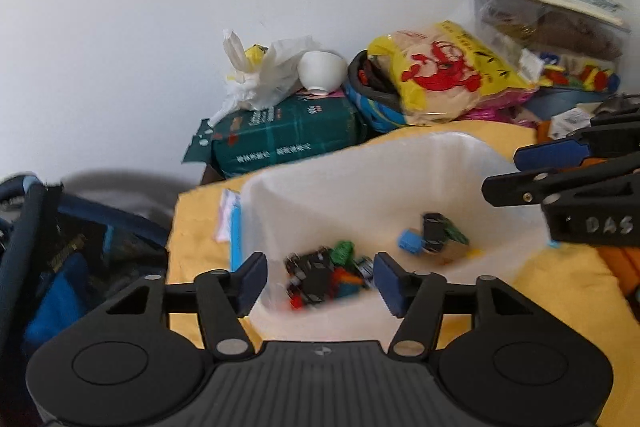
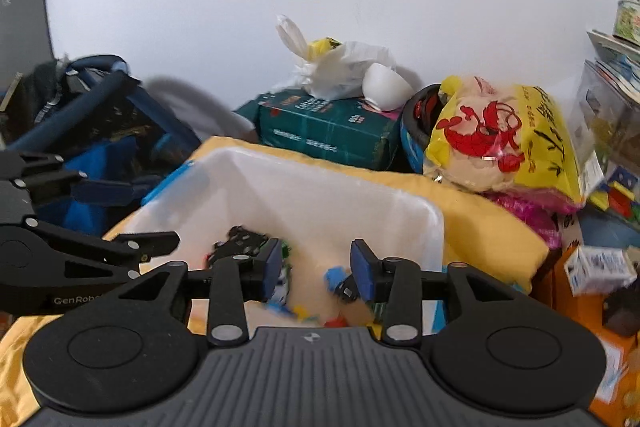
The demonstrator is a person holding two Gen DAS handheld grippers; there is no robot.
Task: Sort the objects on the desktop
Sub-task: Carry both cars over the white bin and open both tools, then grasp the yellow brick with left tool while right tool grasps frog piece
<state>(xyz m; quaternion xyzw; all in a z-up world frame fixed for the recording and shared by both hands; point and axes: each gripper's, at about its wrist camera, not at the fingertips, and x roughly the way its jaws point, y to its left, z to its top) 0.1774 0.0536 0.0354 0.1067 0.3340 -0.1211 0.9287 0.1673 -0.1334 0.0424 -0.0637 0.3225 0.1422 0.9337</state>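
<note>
Both the left claw (image 1: 318,277) and right claw (image 2: 314,269) hang spread and empty over one white bin (image 1: 360,171). Small toys (image 1: 320,277) lie jumbled inside, too blurred to count or tell their direction.

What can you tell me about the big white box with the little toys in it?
The white box is a see-through, milky plastic tub with rounded corners and no lid on. It sits upright on a yellow cloth. Something blue runs along its left side; what it is cannot be told. Inside, on the bottom, lie small toys in black, green, red, orange and blue, in two loose clumps. Both claws, left and right, hover open above it, touching nothing.
</note>
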